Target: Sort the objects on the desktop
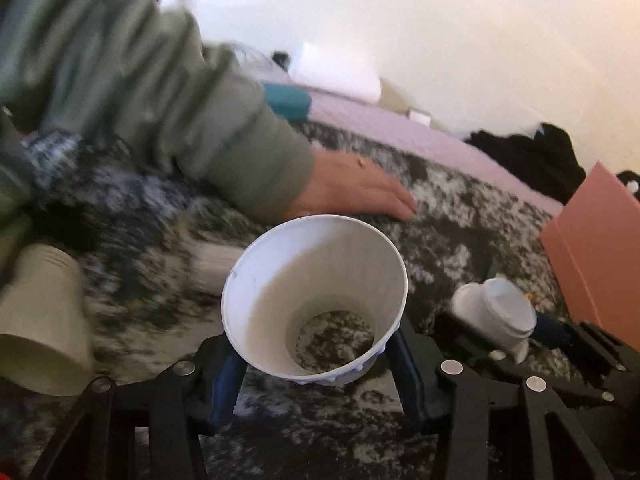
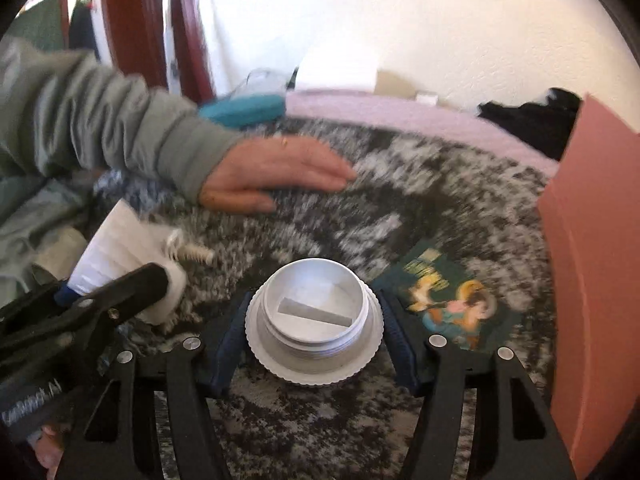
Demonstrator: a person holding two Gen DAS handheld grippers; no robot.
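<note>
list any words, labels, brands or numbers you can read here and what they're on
No text can be read for certain.
Left gripper: white lettering low on its black body in the right wrist view, too blurred and cut off to read.
Picture card: painted figures only, no legible words.
White cup, screw cap, pink box: no print visible.
</note>
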